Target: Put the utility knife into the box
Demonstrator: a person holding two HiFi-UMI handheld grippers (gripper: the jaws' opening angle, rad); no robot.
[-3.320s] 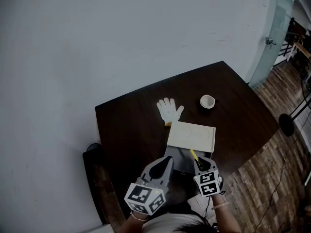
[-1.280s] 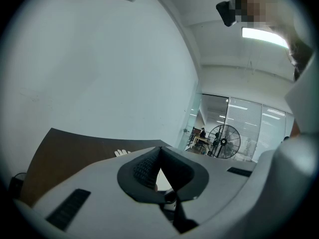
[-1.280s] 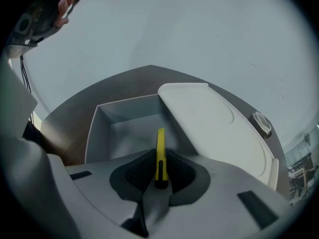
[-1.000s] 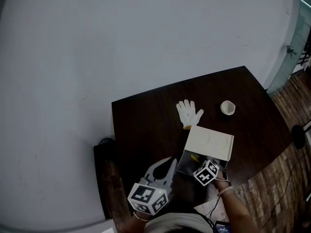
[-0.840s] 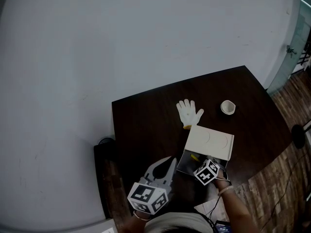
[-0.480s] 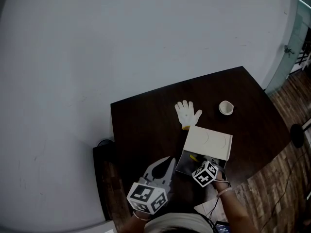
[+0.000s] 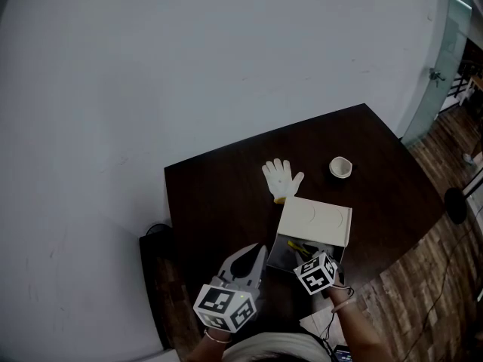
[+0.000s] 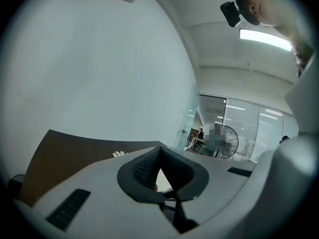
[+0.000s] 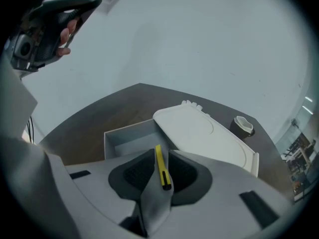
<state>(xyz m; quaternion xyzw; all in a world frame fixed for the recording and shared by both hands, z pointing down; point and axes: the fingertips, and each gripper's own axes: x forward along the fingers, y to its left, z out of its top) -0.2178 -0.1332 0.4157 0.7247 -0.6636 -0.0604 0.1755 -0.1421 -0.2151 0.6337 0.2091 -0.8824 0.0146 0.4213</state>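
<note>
A yellow utility knife (image 9: 161, 166) is clamped between the jaws of my right gripper (image 9: 160, 154), its tip pointing forward over the open grey box (image 9: 128, 137). In the head view the right gripper (image 7: 305, 258) hovers at the box's (image 7: 285, 256) near right corner, and the knife (image 7: 296, 246) shows as a yellow streak over the opening. The white lid (image 7: 315, 221) stands tilted open behind the box. My left gripper (image 7: 259, 249) is shut and empty, left of the box; in its own view the left gripper (image 8: 159, 153) points over the table.
A white work glove (image 7: 281, 178) lies beyond the box and a small white cup (image 7: 341, 167) stands to its right on the dark table (image 7: 211, 194). A black object (image 7: 151, 236) sits off the table's left edge. Wooden floor lies to the right.
Since the oldest frame my right gripper has sunk lower over the open box with the knife. Over the last second mostly the head view has shifted. The left gripper has stayed put.
</note>
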